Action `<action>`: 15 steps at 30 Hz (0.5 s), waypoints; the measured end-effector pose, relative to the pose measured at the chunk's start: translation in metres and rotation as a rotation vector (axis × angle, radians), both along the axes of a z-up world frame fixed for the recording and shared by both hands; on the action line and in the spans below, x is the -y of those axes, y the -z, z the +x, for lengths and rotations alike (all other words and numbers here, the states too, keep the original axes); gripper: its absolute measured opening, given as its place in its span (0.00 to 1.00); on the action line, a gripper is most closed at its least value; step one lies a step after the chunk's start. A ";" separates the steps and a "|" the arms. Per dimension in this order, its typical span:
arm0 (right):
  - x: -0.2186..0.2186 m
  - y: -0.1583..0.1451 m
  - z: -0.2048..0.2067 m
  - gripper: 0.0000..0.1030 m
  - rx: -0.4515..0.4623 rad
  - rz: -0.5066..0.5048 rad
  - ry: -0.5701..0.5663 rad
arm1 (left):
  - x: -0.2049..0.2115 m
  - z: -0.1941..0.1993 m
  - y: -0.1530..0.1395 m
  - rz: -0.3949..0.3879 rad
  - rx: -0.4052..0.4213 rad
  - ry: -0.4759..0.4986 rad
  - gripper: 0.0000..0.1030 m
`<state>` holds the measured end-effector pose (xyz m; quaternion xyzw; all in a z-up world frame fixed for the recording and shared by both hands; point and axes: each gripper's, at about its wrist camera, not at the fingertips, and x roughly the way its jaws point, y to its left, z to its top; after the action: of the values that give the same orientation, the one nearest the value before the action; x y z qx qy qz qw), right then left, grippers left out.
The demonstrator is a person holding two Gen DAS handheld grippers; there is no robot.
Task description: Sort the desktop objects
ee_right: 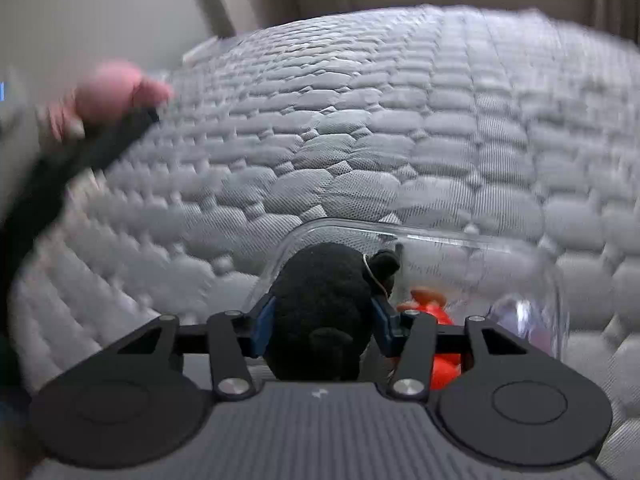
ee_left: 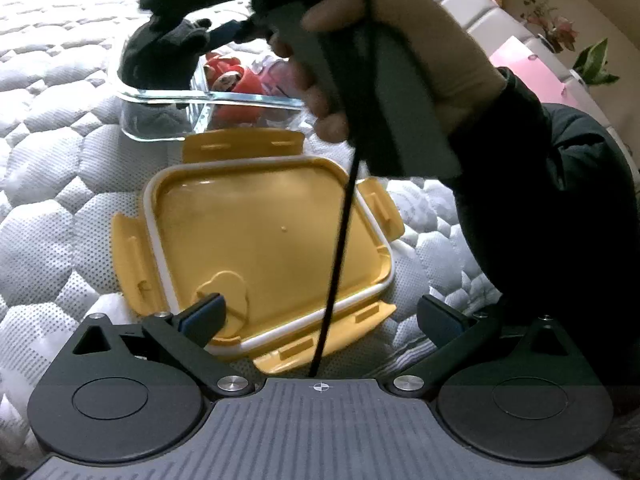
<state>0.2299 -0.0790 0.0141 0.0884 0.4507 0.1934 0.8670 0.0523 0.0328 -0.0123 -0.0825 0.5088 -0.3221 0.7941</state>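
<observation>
Black plush: small black fuzzy soft toy [ee_right: 320,304] clamped between the blue-padded jaws of the right gripper [ee_right: 322,330], hanging at the rim of the box, over its left compartment, partly inside in the left wrist view.
Box: clear rectangular glass food container [ee_left: 160,120] sits on the quilted white mattress [ee_left: 60,160]; a divider seems to split it.
Already in box: a red round toy figure [ee_left: 236,80] and something pink-purple [ee_left: 276,76] beside it, in the other compartment.
Lid: yellow plastic snap-lock lid with white seal [ee_left: 264,240] lies inside-up on the mattress, just beside the box, nearer the left gripper.
Left gripper: left gripper [ee_left: 322,320] hovers low over the lid, jaws spread wide, holding nothing; left finger pad overlaps the lid's near corner in view, contact unclear.
Step (judged): placing the plush into the box, or lifting it out; one moment fits both.
If placing: plush needs to clear the glass rim and be lowered before the jaws let go; soft body may catch on the pads.
Hidden: person's hand [ee_left: 400,64] and the right gripper's body block much of the box; box bottom not visible.
Blur: right wrist view is motion-smeared at left; pink blob there unreadable.
Cut off: pink-purple item's shape unclear.
</observation>
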 end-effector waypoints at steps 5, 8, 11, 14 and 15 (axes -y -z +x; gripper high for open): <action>0.044 0.009 0.013 0.51 -0.179 0.310 0.109 | 0.004 -0.001 -0.001 0.009 0.003 0.000 1.00; 0.053 0.024 0.017 0.50 -0.234 0.381 0.128 | 0.006 -0.002 -0.001 0.015 0.005 0.001 1.00; 0.046 0.021 0.013 0.52 -0.182 0.335 0.111 | 0.008 -0.002 -0.001 0.020 0.007 0.001 1.00; 0.036 0.014 0.006 0.57 -0.123 0.272 0.094 | 0.006 0.000 -0.002 0.038 0.005 -0.015 1.00; 0.035 0.012 0.005 0.61 -0.112 0.265 0.092 | 0.005 0.001 -0.004 0.051 0.009 -0.024 1.00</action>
<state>0.2347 -0.1144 0.0017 0.2332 0.4646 0.2059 0.8291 0.0531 0.0276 -0.0082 -0.0670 0.5123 -0.3000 0.8019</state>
